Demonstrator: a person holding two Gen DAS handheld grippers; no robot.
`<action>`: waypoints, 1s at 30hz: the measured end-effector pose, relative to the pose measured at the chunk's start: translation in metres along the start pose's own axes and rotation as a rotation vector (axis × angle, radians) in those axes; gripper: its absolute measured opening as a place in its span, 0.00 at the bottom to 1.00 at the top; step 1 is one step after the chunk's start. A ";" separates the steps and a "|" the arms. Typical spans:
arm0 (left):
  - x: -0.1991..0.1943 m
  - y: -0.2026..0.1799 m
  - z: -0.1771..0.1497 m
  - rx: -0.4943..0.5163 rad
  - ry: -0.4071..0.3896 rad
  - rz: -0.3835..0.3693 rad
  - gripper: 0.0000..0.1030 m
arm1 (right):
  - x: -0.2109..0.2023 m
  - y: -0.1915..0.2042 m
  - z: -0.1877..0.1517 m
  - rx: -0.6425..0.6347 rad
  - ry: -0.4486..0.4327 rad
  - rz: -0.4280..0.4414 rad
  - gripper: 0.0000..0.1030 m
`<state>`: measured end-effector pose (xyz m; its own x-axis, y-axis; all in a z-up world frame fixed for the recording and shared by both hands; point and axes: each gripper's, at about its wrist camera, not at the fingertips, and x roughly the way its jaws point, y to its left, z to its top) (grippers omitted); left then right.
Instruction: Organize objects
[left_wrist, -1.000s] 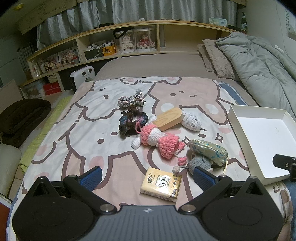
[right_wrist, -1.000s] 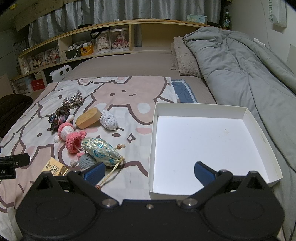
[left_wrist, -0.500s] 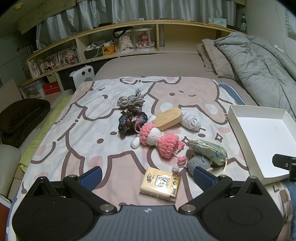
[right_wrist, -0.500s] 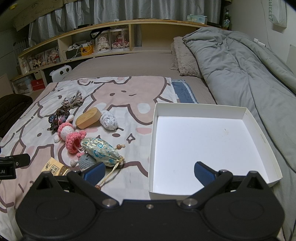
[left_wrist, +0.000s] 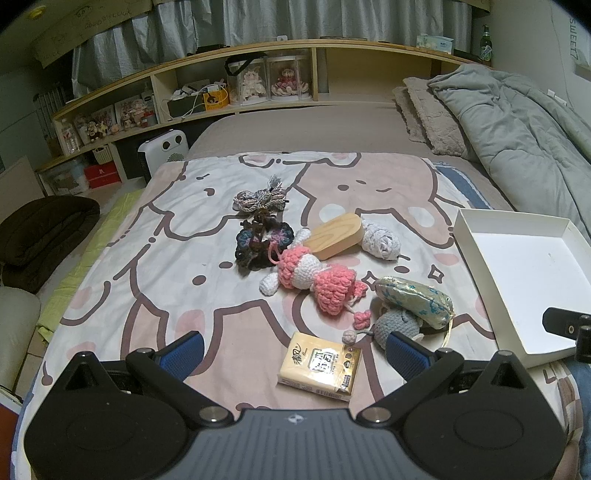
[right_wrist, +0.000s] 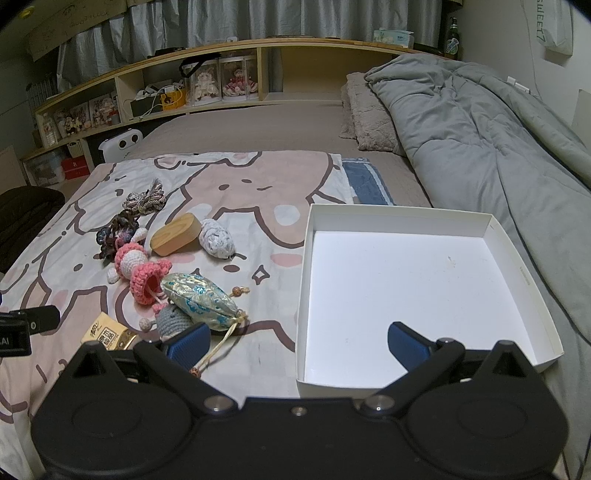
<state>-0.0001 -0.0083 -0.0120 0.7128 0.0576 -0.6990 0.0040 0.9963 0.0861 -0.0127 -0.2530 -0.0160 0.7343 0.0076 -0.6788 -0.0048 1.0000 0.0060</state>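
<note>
Almost no change from the earlier frames: in the left wrist view the scene sits a touch lower and nearer, same layout; the right wrist view looks identical. Nothing has been moved.

Left tool (left_wrist: 293, 343) is spread wide, gripping nothing, hovering over the near edge of the bunny-print blanket (left_wrist: 166, 258). The tissue pack (left_wrist: 320, 365) lies flat between its fingers, just ahead of them, not touched. The grey crochet ball (left_wrist: 397, 326) sits just beside the right finger (left_wrist: 404, 352), with the brocade pouch (left_wrist: 415, 301) leaning on top of it. Further ahead: pink crochet doll (left_wrist: 314, 275), wooden block (left_wrist: 334, 236), white knit piece (left_wrist: 380, 242), dark crochet flower (left_wrist: 258, 243) and braided cord bundle (left_wrist: 260, 199), all clustered mid-blanket.

Right tool (right_wrist: 299, 341) is also released and empty, held over the near rim of the white box (right_wrist: 517, 266), which rests on the bed to the right of the pile with nothing inside. Its left finger (right_wrist: 188, 341) is close to the pouch's tassel cord (right_wrist: 221, 341); contact is unclear. Pouch, ball and tissue pack lie left of this tool, apart from the box.
</note>
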 end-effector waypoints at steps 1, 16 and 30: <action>0.000 0.000 0.000 0.000 0.000 0.000 1.00 | 0.000 0.000 0.000 0.000 0.000 0.000 1.00; 0.007 -0.003 -0.001 -0.008 0.032 0.006 1.00 | 0.002 -0.001 0.000 0.005 -0.001 -0.004 1.00; 0.038 -0.004 0.006 0.021 0.084 0.017 1.00 | 0.018 0.008 0.011 -0.009 -0.052 0.072 0.95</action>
<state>0.0314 -0.0106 -0.0348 0.6517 0.0808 -0.7542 0.0078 0.9935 0.1132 0.0079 -0.2453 -0.0200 0.7661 0.0793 -0.6378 -0.0646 0.9968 0.0464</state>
